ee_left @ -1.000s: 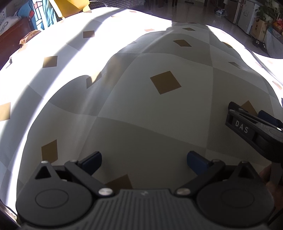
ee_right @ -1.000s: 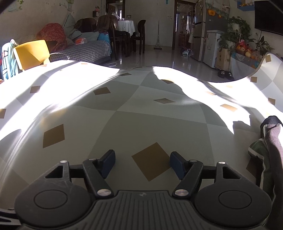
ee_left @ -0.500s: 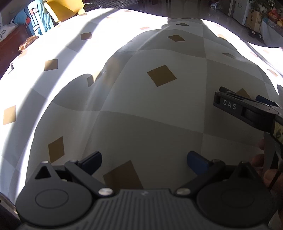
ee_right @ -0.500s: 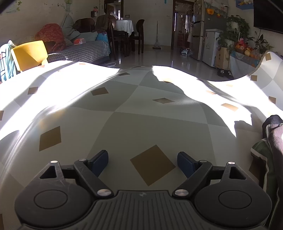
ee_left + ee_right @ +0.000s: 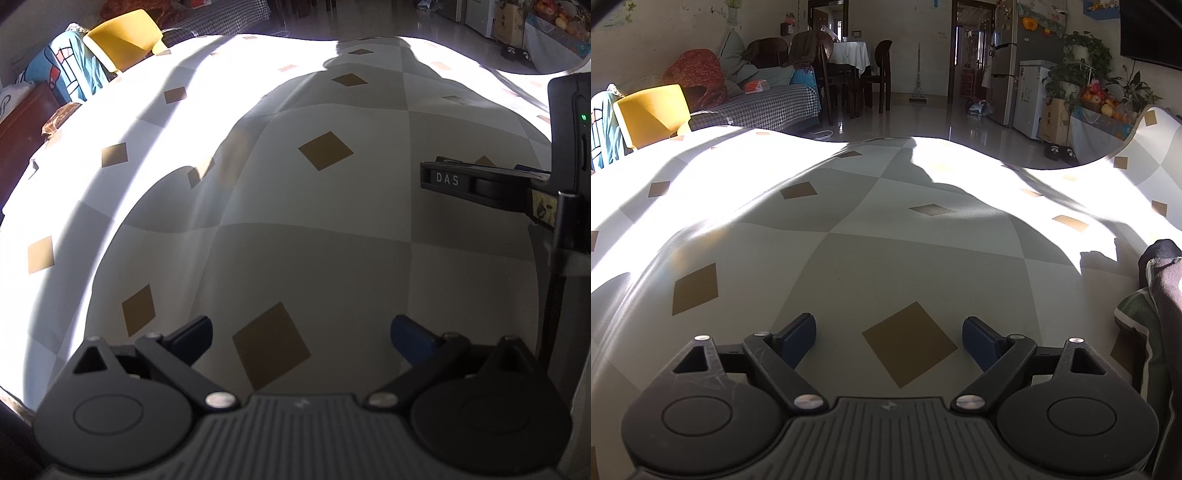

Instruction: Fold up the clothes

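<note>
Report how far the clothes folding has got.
Nothing looks folded yet. Both the left gripper and right gripper are open and empty above the checked tablecloth; the right one's jaws have just been opening. Dark and green-striped clothes lie bunched at the right edge, all yet to be folded.

Dark and green striped clothing (image 5: 1152,332), right of the right gripper (image 5: 889,338), is cut off by the frame edge; its extent and garment type cannot be determined. Sunlit tablecloth (image 5: 701,184) ahead is overexposed, pattern lost.
</note>
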